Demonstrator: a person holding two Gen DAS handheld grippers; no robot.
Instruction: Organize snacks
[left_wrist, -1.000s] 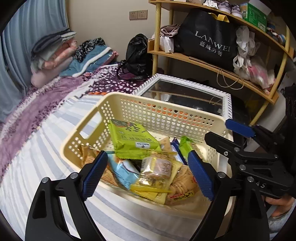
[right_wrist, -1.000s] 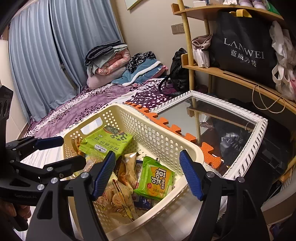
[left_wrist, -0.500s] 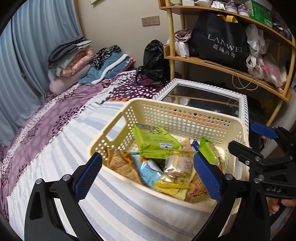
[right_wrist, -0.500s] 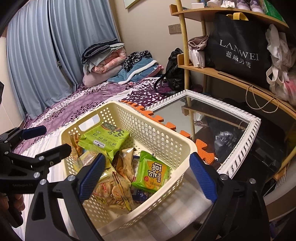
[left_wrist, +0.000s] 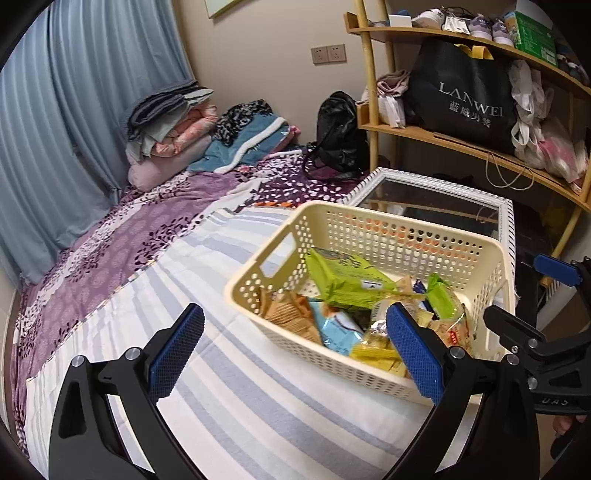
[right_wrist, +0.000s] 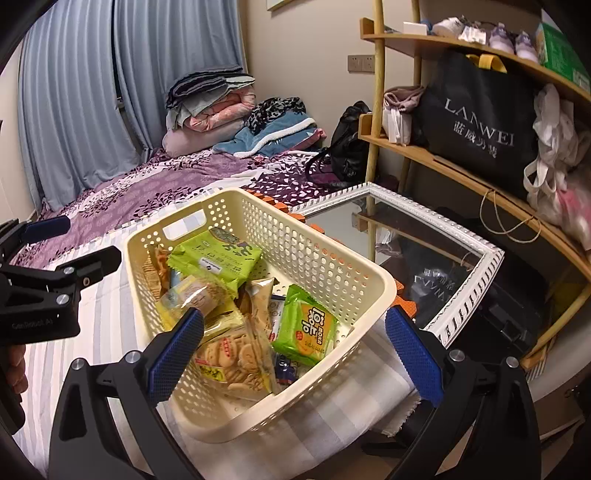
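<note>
A cream perforated basket (left_wrist: 388, 240) (right_wrist: 314, 254) stands on the striped bedsheet (left_wrist: 221, 387), filled with snack packets. Among them are a large green packet (left_wrist: 343, 277) (right_wrist: 218, 254), a small green packet (right_wrist: 306, 328), a clear bag of biscuits (right_wrist: 236, 354) and a light blue packet (left_wrist: 336, 325). My left gripper (left_wrist: 293, 317) is open, held back from the basket's near left corner, with nothing between its pads. My right gripper (right_wrist: 294, 317) hovers before the near right corner, its jaws opening, its pads touching nothing. Each gripper shows at the edge of the other's view (left_wrist: 524, 291) (right_wrist: 85, 242).
A white-framed mirror (left_wrist: 436, 181) lies beyond the basket, by the bed's edge. Behind it a wooden shelf (left_wrist: 461, 146) carries a black bag (left_wrist: 469, 96) and clutter. Folded blankets (left_wrist: 173, 118) and a black backpack (left_wrist: 340, 136) sit at the far end of the bed.
Both grippers have drawn back and up from the basket, which now looks smaller and farther. The right jaws have spread much wider; the left jaws widened slightly.
</note>
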